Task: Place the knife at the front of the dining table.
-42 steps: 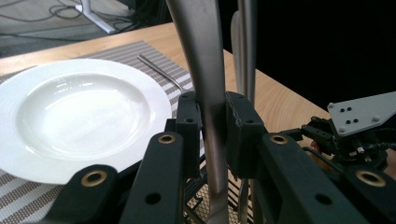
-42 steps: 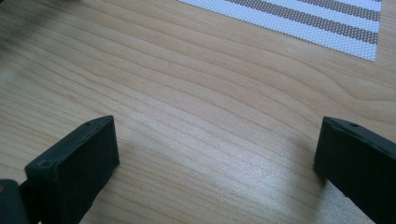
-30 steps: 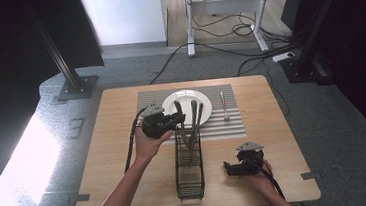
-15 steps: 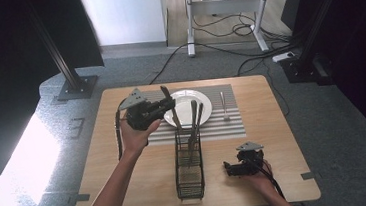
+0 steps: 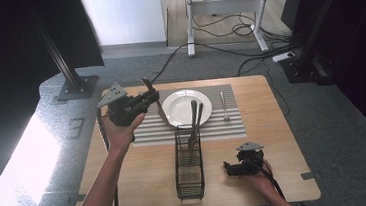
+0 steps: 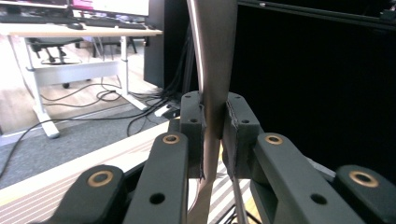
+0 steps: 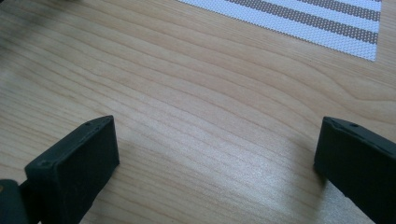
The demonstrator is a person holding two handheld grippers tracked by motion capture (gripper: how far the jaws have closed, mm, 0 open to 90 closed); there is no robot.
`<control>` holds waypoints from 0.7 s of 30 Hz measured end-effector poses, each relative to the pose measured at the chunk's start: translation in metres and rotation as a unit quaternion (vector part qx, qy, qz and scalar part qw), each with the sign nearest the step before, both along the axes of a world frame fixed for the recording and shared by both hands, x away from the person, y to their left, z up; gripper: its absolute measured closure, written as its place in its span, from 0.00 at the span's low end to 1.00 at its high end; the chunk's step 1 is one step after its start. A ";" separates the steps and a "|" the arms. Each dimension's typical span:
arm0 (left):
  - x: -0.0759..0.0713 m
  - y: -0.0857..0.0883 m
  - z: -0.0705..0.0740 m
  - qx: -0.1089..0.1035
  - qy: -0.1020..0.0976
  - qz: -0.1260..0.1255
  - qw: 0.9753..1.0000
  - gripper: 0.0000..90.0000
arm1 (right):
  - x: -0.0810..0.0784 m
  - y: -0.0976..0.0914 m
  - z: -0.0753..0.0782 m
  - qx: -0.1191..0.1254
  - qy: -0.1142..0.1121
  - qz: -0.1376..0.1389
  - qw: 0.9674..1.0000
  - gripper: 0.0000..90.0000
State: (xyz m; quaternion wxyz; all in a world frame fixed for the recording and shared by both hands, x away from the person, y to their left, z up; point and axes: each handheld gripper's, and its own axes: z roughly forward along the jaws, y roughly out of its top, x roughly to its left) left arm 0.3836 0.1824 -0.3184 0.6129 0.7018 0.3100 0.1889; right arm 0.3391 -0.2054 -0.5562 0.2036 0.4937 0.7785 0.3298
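Grey floor and trailing cables ring the pale wooden counter [image 5: 147, 176]. Left tongs [image 5: 146, 99], raised left of the round white plate [image 5: 179, 114], pinch a slim metal knife [image 5: 160, 110] mid-handle: stiff, light, slippery, probably best gripped there. Right tongs [image 5: 231, 169] rest spread. One black wire caddy [image 5: 190, 177] holds two utensils [image 5: 195, 124]; one fork [image 5: 224, 104] lies right of the plate.

High view overhead, facing forward-down; gripper views close — sharing striped placemat [image 5: 233, 123].
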 end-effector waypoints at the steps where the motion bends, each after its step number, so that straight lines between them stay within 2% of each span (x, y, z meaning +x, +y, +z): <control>1: 0.000 0.003 0.000 0.002 0.000 0.003 1.000 0.88 | 0.000 0.000 0.000 0.000 0.001 0.000 1.000 0.00; 8: -0.001 0.013 -0.003 0.004 0.007 0.019 1.000 0.88 | 0.000 0.000 0.000 0.000 0.000 0.000 1.000 0.00; 13: 0.003 0.013 -0.018 0.014 0.024 0.026 0.999 0.88 | 0.000 0.000 0.000 0.001 0.000 0.000 1.000 0.00; 14: 0.006 0.013 -0.024 0.023 0.029 0.034 0.999 0.88 | 0.000 0.000 0.000 0.000 -0.001 0.000 1.000 0.00; 21: 0.015 0.019 -0.043 0.034 0.054 0.051 0.997 0.88 | 0.000 0.000 0.000 0.000 -0.001 0.000 1.000 0.00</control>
